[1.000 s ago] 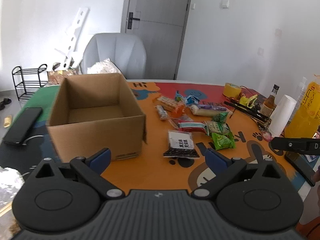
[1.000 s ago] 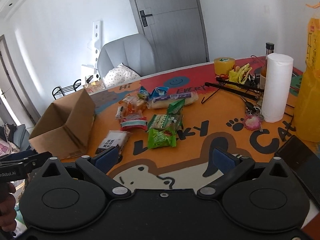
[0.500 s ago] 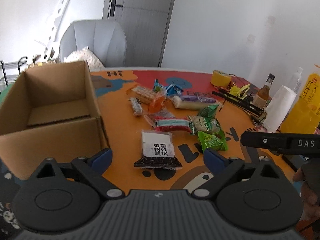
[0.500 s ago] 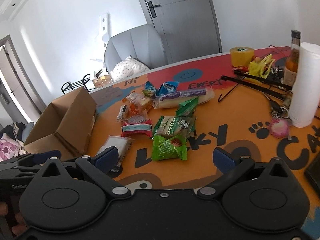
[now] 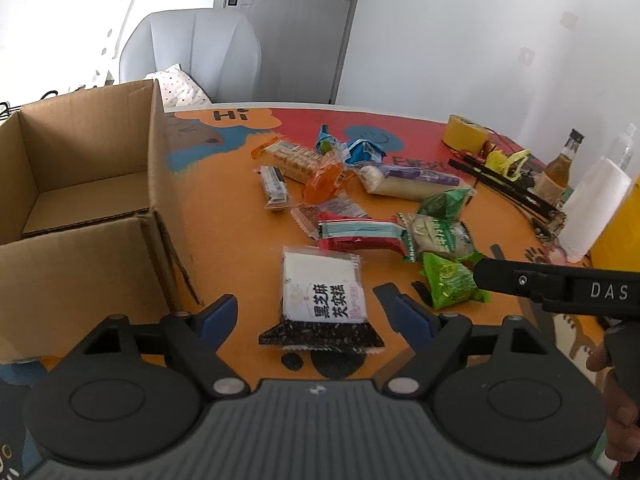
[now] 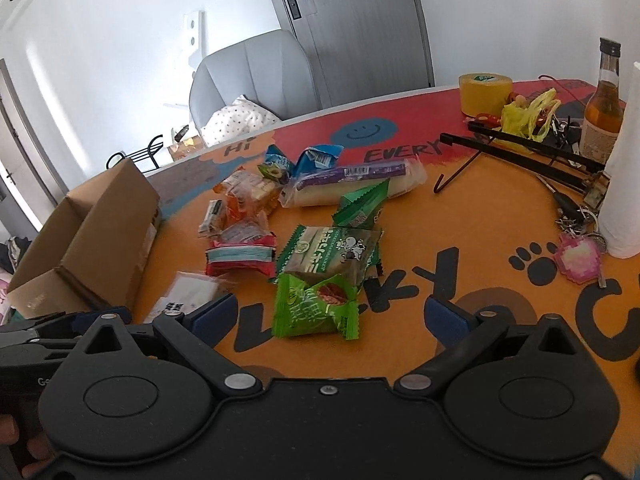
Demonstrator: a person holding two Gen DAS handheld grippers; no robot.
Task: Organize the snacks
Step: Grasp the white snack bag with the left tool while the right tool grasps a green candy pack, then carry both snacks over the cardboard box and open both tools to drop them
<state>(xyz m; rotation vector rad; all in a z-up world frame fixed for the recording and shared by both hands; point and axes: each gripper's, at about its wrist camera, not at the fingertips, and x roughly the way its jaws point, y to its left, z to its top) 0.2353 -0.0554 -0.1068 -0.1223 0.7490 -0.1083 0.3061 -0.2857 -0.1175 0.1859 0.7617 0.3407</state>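
- Left gripper [image 5: 310, 314]: its fingers [image 5: 216, 317] have just been narrowing but stand apart, with the white-label packet [image 5: 323, 295] printed in black Chinese characters lying between them on the table [image 5: 224, 240], untouched.
- Right gripper [image 6: 329, 315]: fingers [image 6: 211, 313] wide, a green packet [image 6: 314, 307] flat between them, not pinched.
- Beyond its fingers, a green cow-print packet [image 6: 334, 251].
- Left of the left fingers, an open box [image 5: 80, 184].
- Table print reads "Hi", "EVERY".
- "DAS" shows on the right gripper's arm.

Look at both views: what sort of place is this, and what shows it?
Probably a room in a home or a small office: a grey upholstered chair by a grey door, and a table with a cartoon mat, snacks and household clutter.
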